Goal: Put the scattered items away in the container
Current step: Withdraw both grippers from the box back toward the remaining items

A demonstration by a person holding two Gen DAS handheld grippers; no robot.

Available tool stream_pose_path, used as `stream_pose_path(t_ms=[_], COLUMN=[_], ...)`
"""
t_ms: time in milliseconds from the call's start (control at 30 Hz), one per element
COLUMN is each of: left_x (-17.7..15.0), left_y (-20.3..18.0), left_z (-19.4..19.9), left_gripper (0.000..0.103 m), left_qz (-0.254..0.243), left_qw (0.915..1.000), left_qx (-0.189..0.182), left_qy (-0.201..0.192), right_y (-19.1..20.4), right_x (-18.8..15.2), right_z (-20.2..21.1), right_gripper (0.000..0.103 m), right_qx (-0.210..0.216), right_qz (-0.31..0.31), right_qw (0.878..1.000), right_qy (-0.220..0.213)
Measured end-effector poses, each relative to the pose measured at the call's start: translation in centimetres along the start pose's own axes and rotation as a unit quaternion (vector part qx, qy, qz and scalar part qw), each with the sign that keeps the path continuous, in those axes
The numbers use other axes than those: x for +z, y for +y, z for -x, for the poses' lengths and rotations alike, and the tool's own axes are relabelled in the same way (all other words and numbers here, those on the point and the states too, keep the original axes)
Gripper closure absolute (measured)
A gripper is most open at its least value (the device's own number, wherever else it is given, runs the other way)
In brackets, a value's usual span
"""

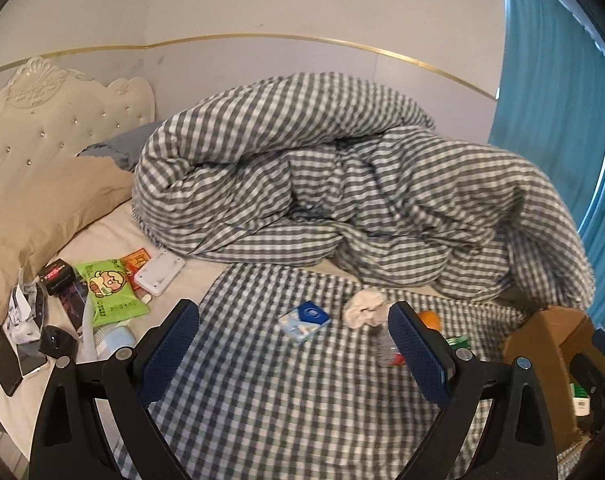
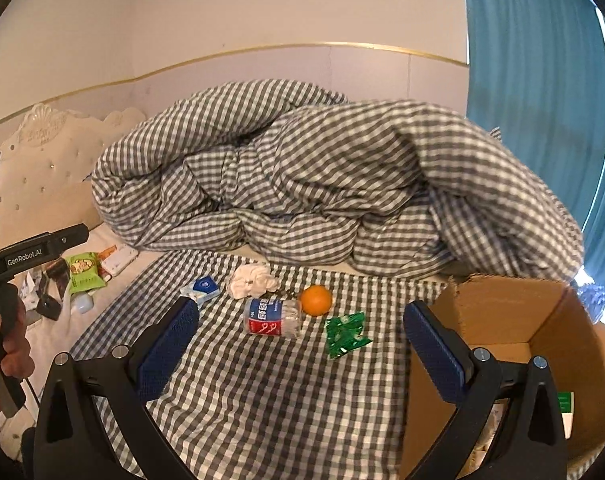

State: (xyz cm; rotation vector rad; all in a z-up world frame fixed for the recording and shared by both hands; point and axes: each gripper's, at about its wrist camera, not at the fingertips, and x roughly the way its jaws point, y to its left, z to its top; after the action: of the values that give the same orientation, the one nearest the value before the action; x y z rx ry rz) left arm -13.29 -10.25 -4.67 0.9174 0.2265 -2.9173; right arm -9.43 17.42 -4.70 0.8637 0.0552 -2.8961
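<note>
Beside cardboard box [image 2: 502,312], orange [image 2: 316,300], bottle [image 2: 272,317]

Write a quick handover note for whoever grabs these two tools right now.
Left tool: open, empty, above the checked sheet.
Right tool: open, empty, beside the box.
On the sheet: tissue pack, white cloth, bottle lying down, orange, green wrapper.
Box is at the sheet's right edge, open; a few things show at its bottom, not clear what.
Left to do: all five sheet items. The clutter by the pillow, including a green pack, may also need tidying.
</note>
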Motion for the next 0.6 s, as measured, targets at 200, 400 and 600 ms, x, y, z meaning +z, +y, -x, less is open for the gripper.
stream_pose_path(t_ms=[200, 400, 600], left_x=[-0.6, -1.4, -2.4], left_y=[0.7, 0.3, -0.4], left_z=[-2.6, -6.1, -10.0], left_gripper=[0.005, 0.005, 0.005], left_qz=[-0.011, -0.044, -0.075], left_qw=[0.9997, 0.9980, 0.9953], left_qx=[0.015, 0.027, 0.025], left_qy=[0.015, 0.036, 0.055], right_y=[0.8, 0.7, 2.3], right_x=[-0.5, -1.5, -2.5], right_z=[-3.4, -8.5, -13.6], right_gripper=[0.000, 0.000, 0.000], right_qx=[0.006, 0.031, 0.025], right_qz=[0.001, -0.031, -0.011], right_qw=[1.000, 0.998, 0.997], right_qy=[0.020, 0.055, 0.078])
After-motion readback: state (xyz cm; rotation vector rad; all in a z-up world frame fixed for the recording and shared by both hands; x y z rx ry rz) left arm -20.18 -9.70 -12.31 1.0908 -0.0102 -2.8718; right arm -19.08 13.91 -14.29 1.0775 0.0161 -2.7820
